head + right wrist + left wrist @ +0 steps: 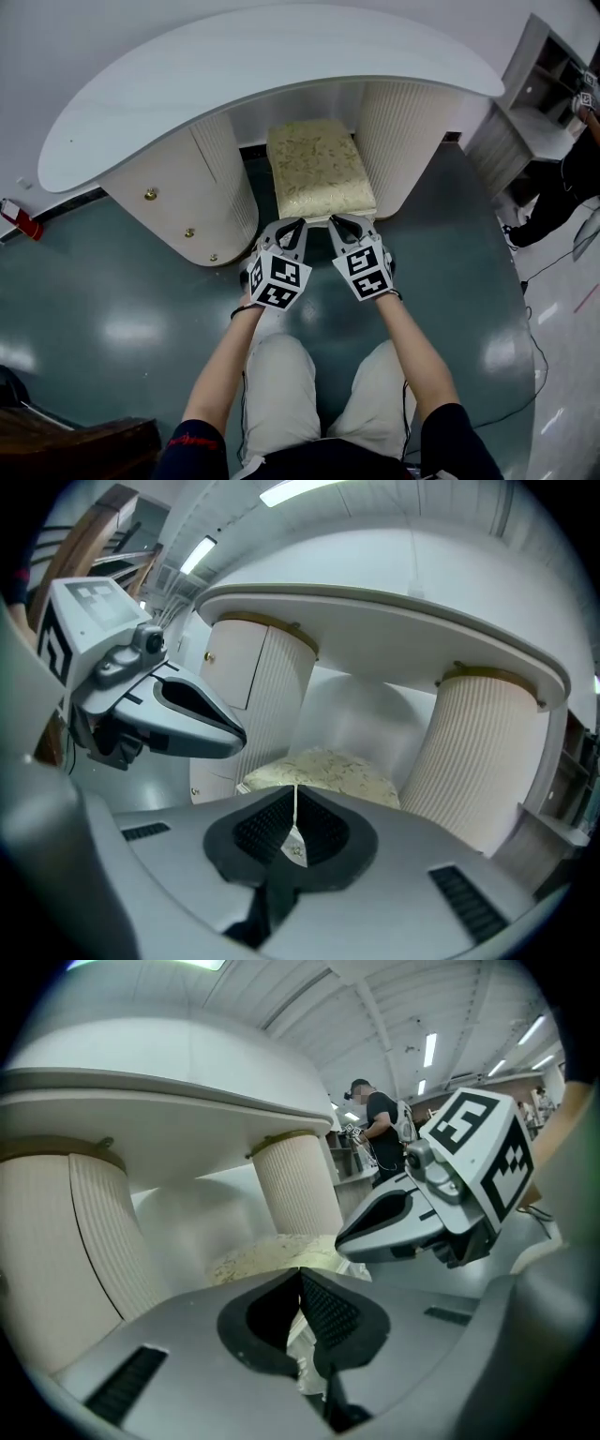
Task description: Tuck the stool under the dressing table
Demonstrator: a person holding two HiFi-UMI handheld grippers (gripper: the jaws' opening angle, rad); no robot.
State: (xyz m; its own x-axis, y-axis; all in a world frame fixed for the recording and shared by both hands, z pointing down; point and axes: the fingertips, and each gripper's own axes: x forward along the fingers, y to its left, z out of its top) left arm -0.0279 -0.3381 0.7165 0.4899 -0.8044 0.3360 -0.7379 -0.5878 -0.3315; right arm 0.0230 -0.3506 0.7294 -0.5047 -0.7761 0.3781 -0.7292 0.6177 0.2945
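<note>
1. The stool (319, 169) sat between the pedestals (398, 141) of the desk (234, 75), its near edge poking out
2. Your left gripper (292, 223) and right gripper (345, 221) sat at that edge, fingers closed on nothing
3. You needed even, straight pushes

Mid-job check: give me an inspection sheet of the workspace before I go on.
Surface: dark glossy floor, reflecting ceiling lights.
Job's things: stool stands between the ribbed pedestals of the dressing table, its far end under the top.
Clutter: red-and-white object on the floor at left.
Grippers: left tool and right tool both shut, at the stool's near edge.
Cables: thin cable on the floor at right.
Surroundings: white shelf unit and a person in black at right.
</note>
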